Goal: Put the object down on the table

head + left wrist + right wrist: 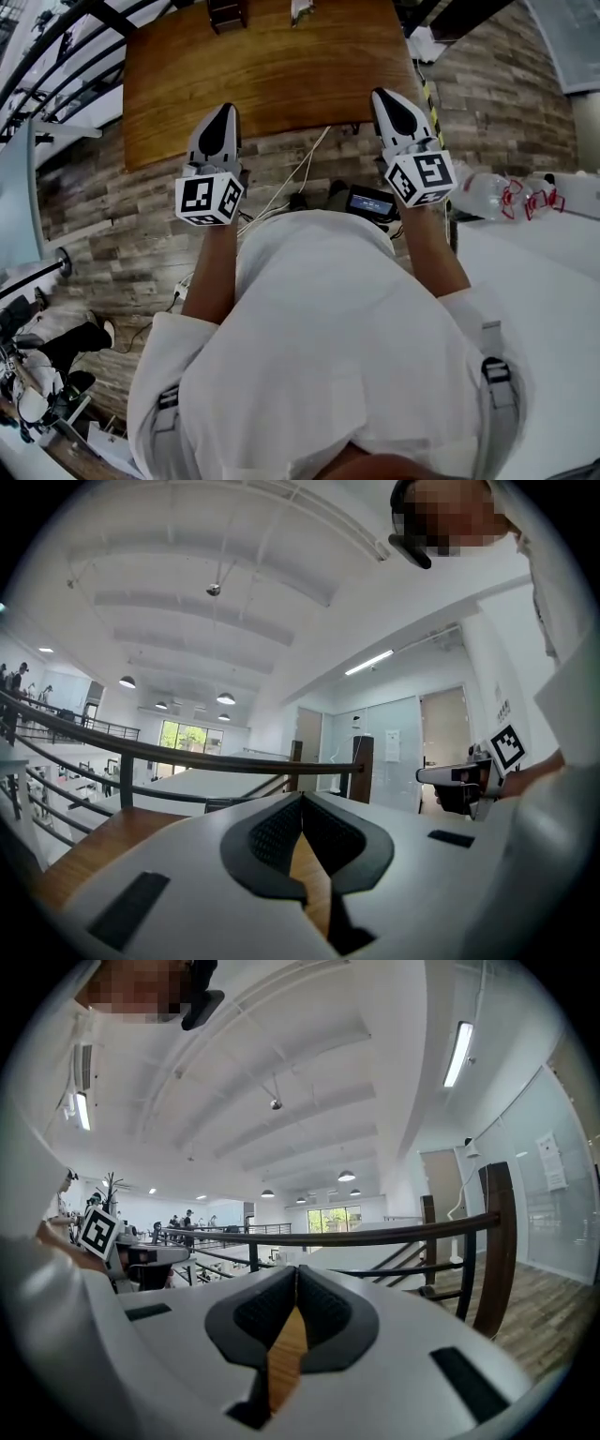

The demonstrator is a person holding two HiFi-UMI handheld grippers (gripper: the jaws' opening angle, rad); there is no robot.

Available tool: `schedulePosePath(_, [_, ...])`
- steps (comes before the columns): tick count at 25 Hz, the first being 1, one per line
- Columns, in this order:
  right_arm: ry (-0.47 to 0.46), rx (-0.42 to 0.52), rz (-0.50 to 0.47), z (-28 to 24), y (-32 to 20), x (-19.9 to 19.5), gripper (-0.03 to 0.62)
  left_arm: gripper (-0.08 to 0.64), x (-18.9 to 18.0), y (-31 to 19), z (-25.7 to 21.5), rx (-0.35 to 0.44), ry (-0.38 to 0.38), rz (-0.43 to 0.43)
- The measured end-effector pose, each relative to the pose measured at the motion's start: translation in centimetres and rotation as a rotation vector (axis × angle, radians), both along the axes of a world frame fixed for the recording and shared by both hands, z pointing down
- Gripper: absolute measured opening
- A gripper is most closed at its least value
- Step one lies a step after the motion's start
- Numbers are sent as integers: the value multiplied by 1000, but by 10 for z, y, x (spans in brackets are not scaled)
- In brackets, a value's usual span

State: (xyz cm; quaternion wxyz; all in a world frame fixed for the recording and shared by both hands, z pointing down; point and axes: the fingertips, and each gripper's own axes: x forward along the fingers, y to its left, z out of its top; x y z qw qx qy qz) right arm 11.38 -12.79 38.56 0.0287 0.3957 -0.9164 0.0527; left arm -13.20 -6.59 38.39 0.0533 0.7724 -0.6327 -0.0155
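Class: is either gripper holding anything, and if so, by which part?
Nothing is held. The left gripper and right gripper both have jaws shut together, empty, over the near edge of the wooden table.

Your head camera looks steeply down onto the table (262,75); each gripper camera sits close behind its jaws, facing outward and level, both catching the railing (227,758)

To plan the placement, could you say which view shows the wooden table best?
The head view: most of the wooden table top shows from above. The gripper views catch only slivers of wood behind their jaws.
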Motion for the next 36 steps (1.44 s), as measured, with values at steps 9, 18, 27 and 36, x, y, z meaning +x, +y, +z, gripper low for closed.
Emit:
schedulePosePath(9, [-13, -30, 24, 2, 12, -4, 26, 17, 9, 1, 2, 0, 33, 68])
schedulePosePath(18, [-10, -17, 50, -2, 21, 2, 25, 17, 20, 1, 8, -2, 58, 125])
schedulePosePath(27, [-60, -59, 74, 2, 20, 3, 25, 17, 23, -2, 13, -19, 63, 177])
schedulePosePath(36, [-61, -76, 65, 8, 18, 4, 25, 17, 29, -4, 17, -31, 68, 209])
